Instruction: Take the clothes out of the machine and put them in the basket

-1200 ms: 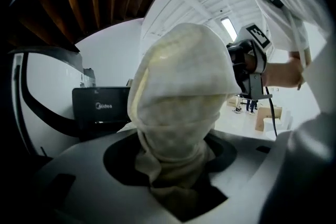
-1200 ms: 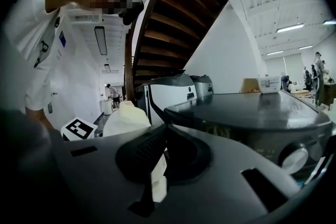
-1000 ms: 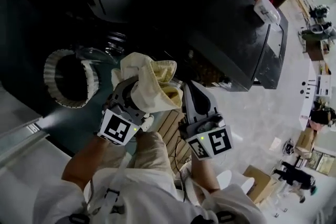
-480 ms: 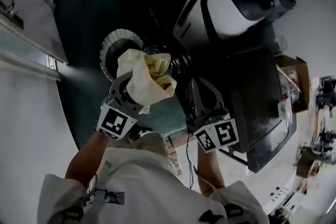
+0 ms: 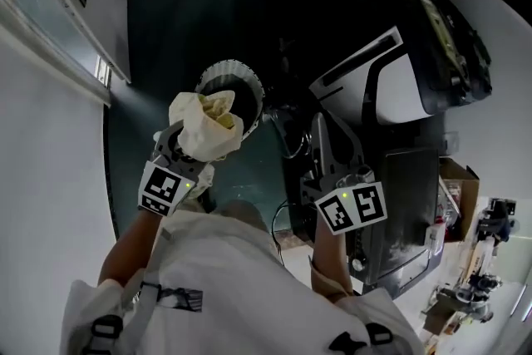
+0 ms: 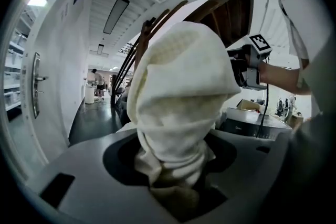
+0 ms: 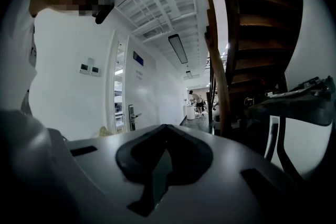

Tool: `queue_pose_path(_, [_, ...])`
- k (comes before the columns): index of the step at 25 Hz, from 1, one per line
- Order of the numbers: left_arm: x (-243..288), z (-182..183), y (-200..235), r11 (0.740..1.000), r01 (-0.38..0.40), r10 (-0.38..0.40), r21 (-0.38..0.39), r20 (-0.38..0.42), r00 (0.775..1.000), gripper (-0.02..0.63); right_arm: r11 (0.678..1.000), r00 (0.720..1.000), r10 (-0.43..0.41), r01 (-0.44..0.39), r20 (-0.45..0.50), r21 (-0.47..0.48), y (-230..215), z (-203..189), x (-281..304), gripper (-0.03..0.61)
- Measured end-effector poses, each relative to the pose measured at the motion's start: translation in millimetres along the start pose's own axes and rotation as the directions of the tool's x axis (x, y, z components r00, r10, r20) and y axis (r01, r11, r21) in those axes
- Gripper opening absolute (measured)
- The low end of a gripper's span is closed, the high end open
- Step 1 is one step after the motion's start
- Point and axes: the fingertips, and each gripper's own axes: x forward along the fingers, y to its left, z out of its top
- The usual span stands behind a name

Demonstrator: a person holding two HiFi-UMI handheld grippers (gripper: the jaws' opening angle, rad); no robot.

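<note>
Wall (image 7: 68,107): white, left of the right claw (image 7: 166,131)
Stairs (image 7: 252,8): brown wood, on its right
Floor (image 6: 89,123): dark, shiny

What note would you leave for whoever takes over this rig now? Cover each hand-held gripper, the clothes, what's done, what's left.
Left hand-held gripper: shut on a cream cloth, held near the white basket.
Right hand-held gripper: shut, empty.
Done: cloth is out of the machine.
Left: drop it in the basket; the machine's inside isn't visible, so check for more.
</note>
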Motion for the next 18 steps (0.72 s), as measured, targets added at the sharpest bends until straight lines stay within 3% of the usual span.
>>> queue_pose_path(7, [22.2, -4.8, 53.2, 0.997, -0.052, 0.050, -0.057, -0.042, 0.998, 0.256, 0.998, 0.997, 0.065, -0.065, -0.038, 0.009, -9.6, -7.2, 69.0, 0.012])
queue_pose_path(11, [57.8, 4.0, 60.5, 0.994, -0.099, 0.098, -0.046, -0.025, 0.995, 0.258, 0.991, 0.991, 0.123, -0.120, -0.053, 0.055, -43.7, -24.9, 100.3, 0.013])
queue_pose_path(18, [120.7, 25.2, 67.0, 0.983, -0.160, 0.161, -0.093, -0.005, 0.987, 0.261, 0.971, 0.968, 0.219, -0.205, -0.122, 0.120, -102.7, -65.9, 144.2, 0.013])
